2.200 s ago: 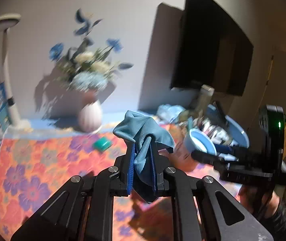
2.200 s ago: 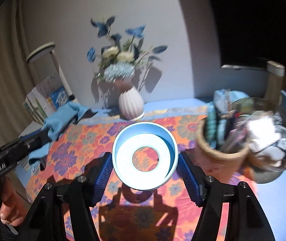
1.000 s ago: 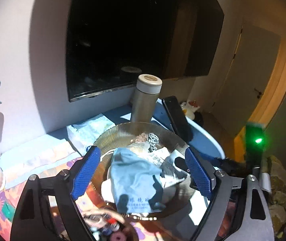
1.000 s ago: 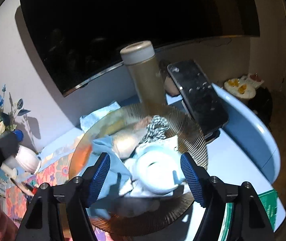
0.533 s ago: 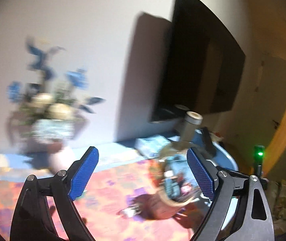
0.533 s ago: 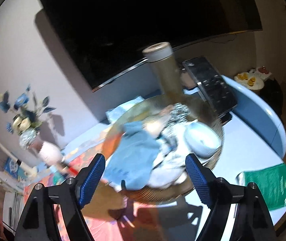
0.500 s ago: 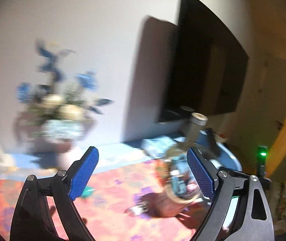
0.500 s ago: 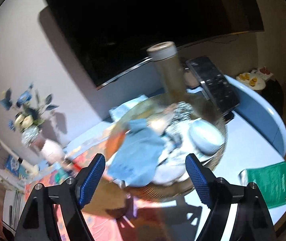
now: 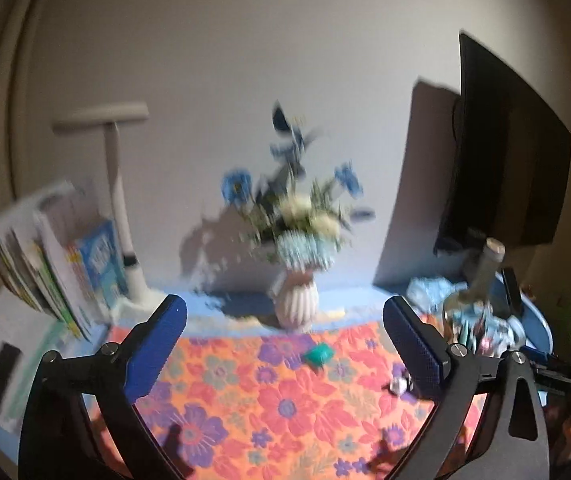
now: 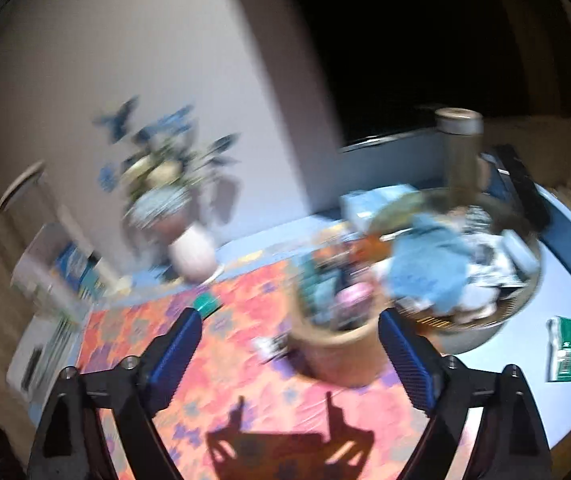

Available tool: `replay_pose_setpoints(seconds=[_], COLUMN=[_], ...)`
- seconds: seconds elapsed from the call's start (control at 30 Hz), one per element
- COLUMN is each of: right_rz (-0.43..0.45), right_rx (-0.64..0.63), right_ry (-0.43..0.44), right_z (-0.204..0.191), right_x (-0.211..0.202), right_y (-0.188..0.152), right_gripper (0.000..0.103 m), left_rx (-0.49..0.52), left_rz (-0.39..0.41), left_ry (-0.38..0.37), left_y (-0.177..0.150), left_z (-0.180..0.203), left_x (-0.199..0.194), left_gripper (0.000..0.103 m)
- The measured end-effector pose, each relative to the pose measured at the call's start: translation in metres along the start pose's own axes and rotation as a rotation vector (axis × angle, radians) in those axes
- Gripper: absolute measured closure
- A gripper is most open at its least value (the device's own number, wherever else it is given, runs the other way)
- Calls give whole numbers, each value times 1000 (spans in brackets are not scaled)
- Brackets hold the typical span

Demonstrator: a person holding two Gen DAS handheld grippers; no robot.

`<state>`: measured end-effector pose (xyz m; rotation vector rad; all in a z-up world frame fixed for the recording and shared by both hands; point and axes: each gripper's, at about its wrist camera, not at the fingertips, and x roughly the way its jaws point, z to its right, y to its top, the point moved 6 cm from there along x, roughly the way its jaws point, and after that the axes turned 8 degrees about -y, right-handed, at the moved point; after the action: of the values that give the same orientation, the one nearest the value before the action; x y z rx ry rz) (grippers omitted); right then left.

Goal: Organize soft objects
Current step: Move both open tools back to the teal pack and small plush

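Both claws, the left claw (image 9: 283, 344) and right claw (image 10: 289, 354), are opening and empty. The blue cloth (image 10: 425, 264) lies in the glass bowl (image 10: 525, 300); a careless sweep could topple the nearby cup of small items (image 10: 337, 344) or flower vase (image 9: 296, 300).

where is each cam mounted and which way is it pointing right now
Left wrist: on the left gripper, facing a flower vase on a blue table at the wall; own fingers show, jaws opening, nothing between.
Right wrist: on the right gripper, angled down at a tan pot and a glass bowl holding a blue cloth; own fingers show, jaws opening, empty.
Shared: the vase, floral mat, small green object, bottle.
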<state>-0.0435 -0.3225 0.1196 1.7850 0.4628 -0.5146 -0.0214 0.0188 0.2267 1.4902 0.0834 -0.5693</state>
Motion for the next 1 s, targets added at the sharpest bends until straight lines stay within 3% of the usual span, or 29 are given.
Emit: replay_pose_setpoints(seconds=[0.17, 0.3, 0.4, 0.5, 0.87, 1.0], right_rz=[-73, -135, -164, -205, -300, -304], right_rx=[-141, -159, -172, -140, -4, 1], right_ry=[-19, -71, -139, -196, -234, -251], right_z=[-55, -61, -52, -37, -24, -31], right_x=[26, 62, 91, 116, 159, 169], right_y=[-40, -67, -85, -94, -110, -105], right_gripper=[13, 13, 13, 13, 12, 2], left_rx=[-88, -87, -88, -114, -139, -88], left_rz=[-168, -278, -316, -354, -466, -472], left_ry=[-34, 4, 6, -32, -145, -163], left_y=[-82, -140, -161, -171, -178, -171], left_z=[2, 5, 3, 1, -3, 2], left_x=[82, 137, 162, 178, 234, 254], left_gripper=[4, 4, 4, 4, 4, 4])
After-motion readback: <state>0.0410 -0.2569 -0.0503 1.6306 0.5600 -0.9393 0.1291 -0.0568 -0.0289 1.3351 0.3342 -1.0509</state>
